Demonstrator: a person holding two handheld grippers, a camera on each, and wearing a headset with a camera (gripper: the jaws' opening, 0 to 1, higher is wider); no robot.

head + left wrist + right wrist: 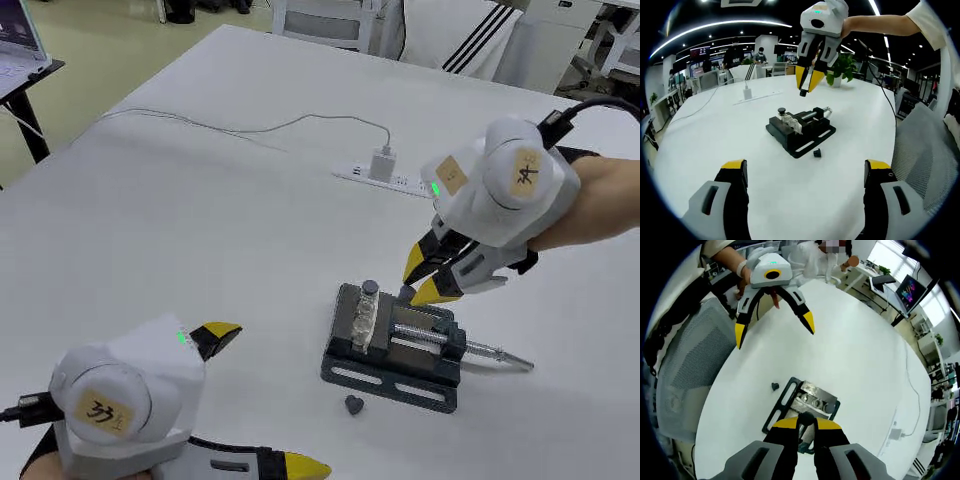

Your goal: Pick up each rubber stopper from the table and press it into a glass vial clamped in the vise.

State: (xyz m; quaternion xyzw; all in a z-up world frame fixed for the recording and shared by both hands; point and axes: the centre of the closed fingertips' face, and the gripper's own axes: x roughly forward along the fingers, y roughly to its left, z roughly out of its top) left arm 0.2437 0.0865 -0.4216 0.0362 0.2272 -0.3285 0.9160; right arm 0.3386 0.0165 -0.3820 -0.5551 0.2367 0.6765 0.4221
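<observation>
- The head view looked forward and down from above the near side of the worktop (pixel 200 220), with the vise (pixel 395 350) fairly close, below and right of centre.
- The left gripper view sat low over the worktop and faced across it towards the vise at middle distance, with the right gripper (pixel 807 86) hanging above.
- The right gripper view looked steeply down, close over the vise, past jaws pinching a stopper (pixel 806 418). The left gripper (pixel 775 330) faced it from beyond.
- All three shared the vise and the surrounding worktop.

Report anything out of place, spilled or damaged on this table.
Nothing stands out. The vise sits flat, a vial upright in it; one loose stopper lies beside it, and the right gripper holds a second stopper.
</observation>
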